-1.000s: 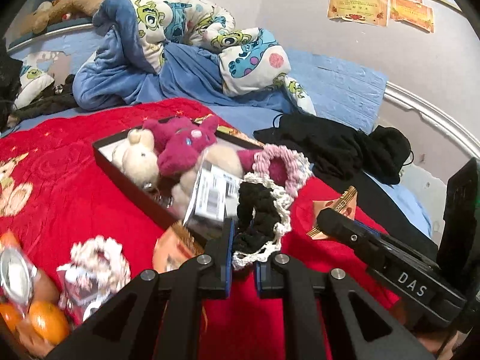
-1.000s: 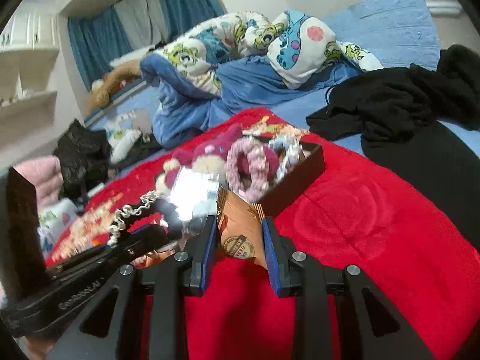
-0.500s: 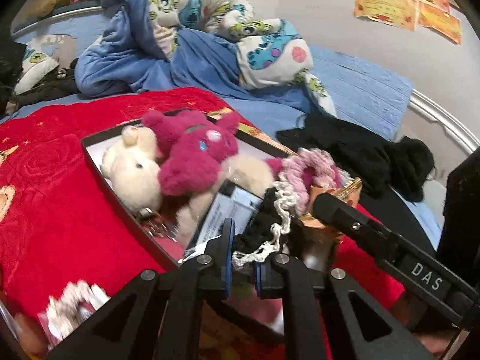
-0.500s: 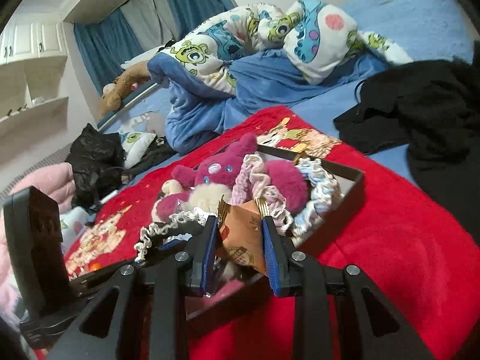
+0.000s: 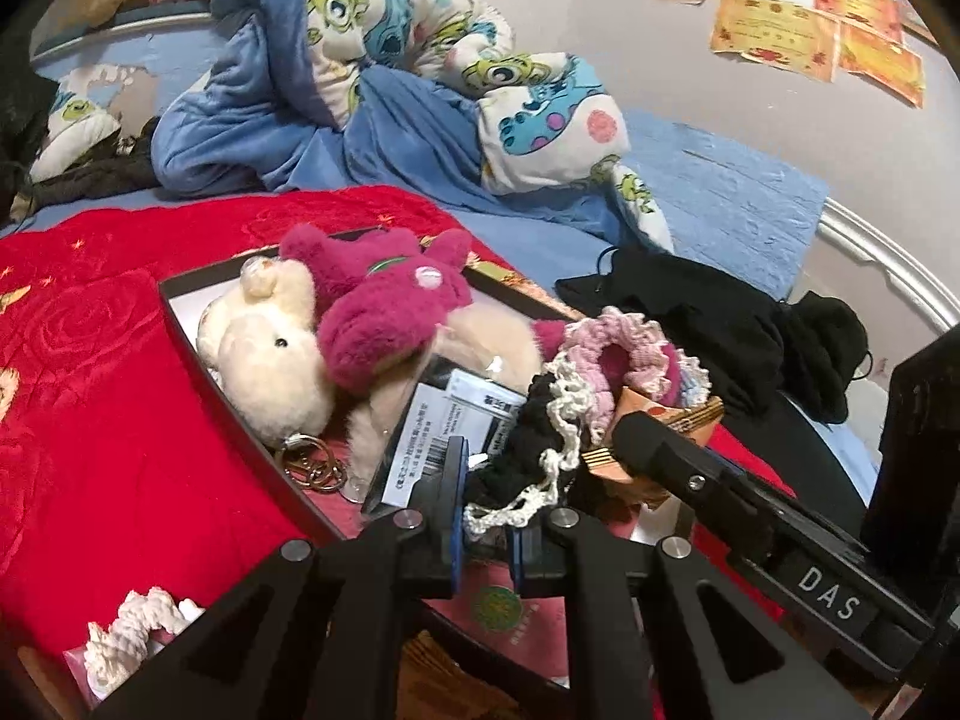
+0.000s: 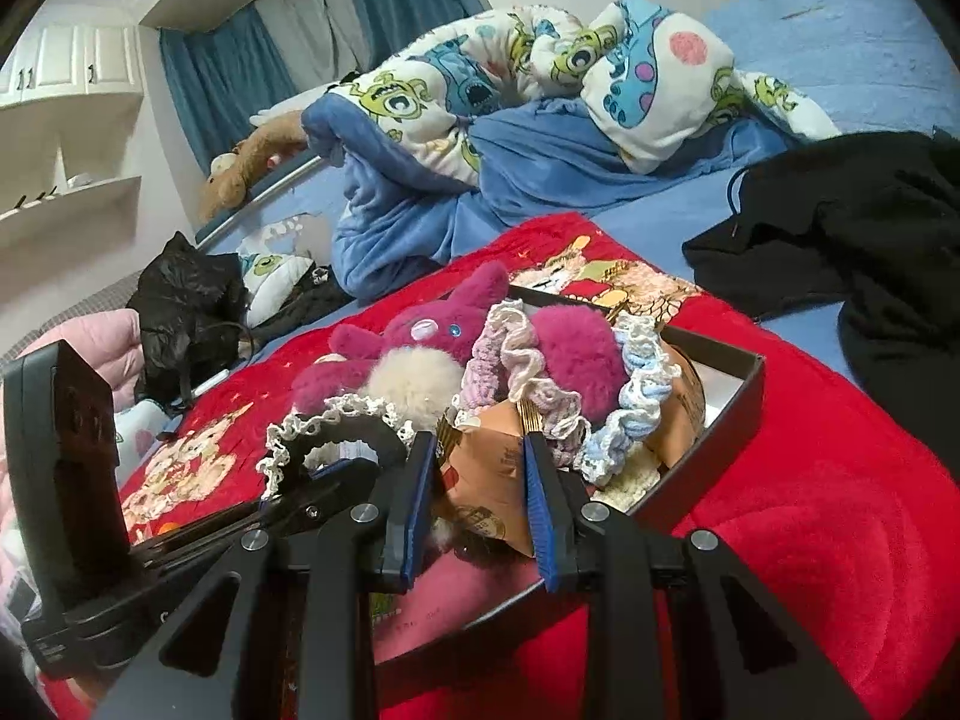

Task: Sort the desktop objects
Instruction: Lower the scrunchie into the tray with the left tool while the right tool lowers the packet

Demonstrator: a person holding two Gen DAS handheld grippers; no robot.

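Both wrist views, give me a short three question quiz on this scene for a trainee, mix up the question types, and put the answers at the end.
1. True or false: the left gripper is shut on the black scrunchie with white lace trim.
2. What is between the right gripper's fingers? A) brown snack packet B) magenta plush toy C) key ring
3. Fill in: both held items hang over the open black ____ on the red blanket.

Key: 1 true. 2 A. 3 box.
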